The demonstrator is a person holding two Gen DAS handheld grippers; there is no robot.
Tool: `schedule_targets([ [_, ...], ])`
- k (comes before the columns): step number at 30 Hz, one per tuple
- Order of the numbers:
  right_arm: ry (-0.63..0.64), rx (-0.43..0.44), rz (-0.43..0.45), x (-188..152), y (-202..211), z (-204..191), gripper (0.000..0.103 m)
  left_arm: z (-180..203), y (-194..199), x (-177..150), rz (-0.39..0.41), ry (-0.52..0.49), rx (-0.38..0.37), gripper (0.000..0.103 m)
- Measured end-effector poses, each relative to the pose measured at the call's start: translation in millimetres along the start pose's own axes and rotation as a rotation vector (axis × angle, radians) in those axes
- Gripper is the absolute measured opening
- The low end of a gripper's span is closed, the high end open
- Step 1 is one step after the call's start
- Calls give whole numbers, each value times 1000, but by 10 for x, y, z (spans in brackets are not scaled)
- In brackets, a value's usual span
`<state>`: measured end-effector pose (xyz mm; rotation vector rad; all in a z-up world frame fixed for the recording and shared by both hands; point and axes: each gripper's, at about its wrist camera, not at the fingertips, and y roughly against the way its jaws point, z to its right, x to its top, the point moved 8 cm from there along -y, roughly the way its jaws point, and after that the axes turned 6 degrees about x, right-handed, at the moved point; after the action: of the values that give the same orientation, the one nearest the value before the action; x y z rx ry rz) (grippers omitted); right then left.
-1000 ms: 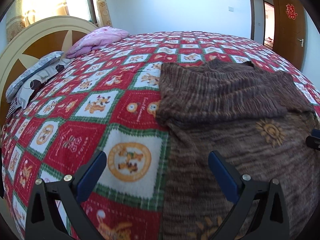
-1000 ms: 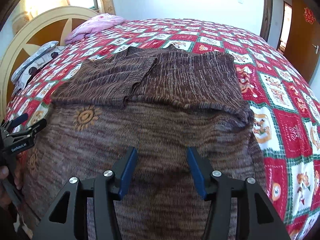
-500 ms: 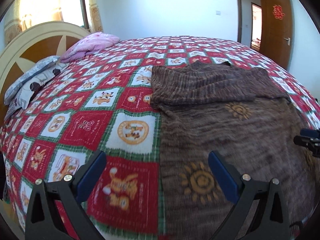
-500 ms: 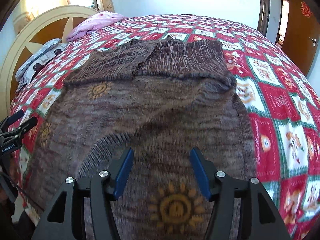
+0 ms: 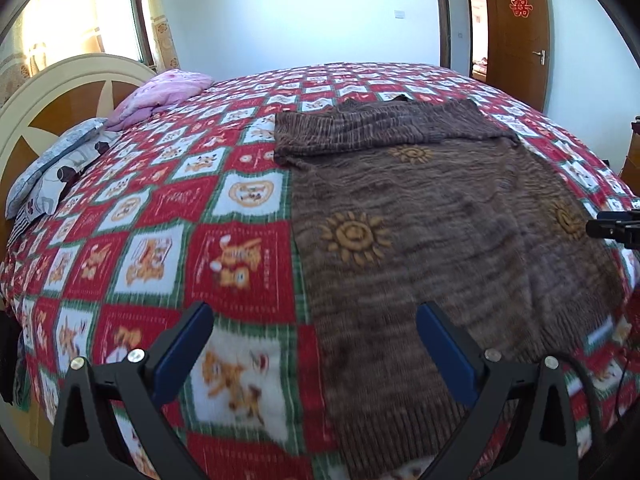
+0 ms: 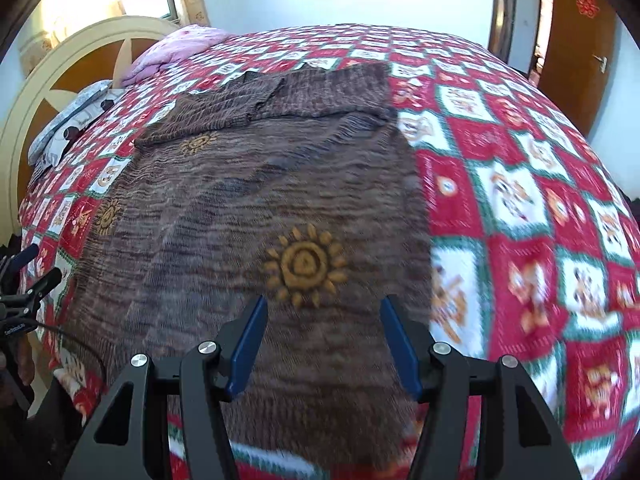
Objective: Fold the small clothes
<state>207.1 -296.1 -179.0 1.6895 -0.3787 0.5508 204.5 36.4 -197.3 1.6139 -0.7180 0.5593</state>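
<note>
A brown knit sweater (image 5: 440,232) with yellow sun motifs lies flat on the bed, its sleeves folded across the far end. It also shows in the right wrist view (image 6: 260,208). My left gripper (image 5: 316,344) is open and empty above the sweater's near left edge. My right gripper (image 6: 322,340) is open and empty above the near hem, close to a sun motif. Each gripper shows at the edge of the other's view.
The bed has a red, white and green checked blanket (image 5: 180,240). Pillows (image 5: 60,168) and a pink quilt (image 5: 160,92) lie by the headboard (image 5: 52,96) at the left. A wooden door (image 5: 516,32) stands at the far right.
Both grippers have pulled back toward the near edge of the bed, so more of the sweater and its hem is in view. Both stayed open and empty.
</note>
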Motion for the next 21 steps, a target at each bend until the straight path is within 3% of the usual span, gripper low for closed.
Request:
schedule_targets([
  [4,-29,18,-13,-201,127,67,60,-16,125,-121,-11,10,-29,103],
  [10,-59,22,-47,-538,242,211,60,41,213,-359,-43,19,-84,92],
  [18,-108,60,-47,-682,161,299,60,155,123,-575,-110,46,-170,65],
  [21,-112,62,-54,-721,108,291,60,140,83,-613,-135,76,-187,63],
])
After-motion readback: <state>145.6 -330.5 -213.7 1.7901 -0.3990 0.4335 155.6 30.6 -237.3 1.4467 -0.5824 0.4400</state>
